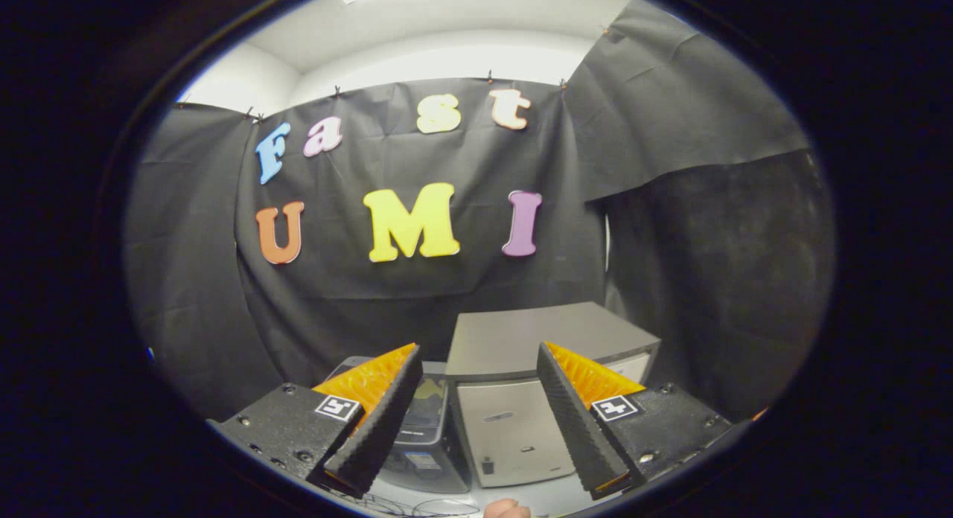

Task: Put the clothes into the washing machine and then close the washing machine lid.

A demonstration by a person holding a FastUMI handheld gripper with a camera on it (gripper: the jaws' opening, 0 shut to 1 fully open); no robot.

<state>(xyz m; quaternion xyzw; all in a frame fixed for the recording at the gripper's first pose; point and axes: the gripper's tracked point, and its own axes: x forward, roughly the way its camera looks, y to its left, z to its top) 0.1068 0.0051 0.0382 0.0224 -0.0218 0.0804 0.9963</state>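
My hand-held gripper [476, 417] stands wide and empty before the boxy grey washing machine [521, 399]; with no clothes in sight, I risk grasping blind.

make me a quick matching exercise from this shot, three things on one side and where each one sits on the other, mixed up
Things:
1. gripper
2. grey cabinet
3. dark machine

Places or states:
A. beside the cabinet, seen partly behind one finger and in the gap
B. open, fingers spread apart with nothing between them
C. beyond the fingers, against the black cloth wall, flat top with a pale front

Pairs: 1-B, 2-C, 3-A
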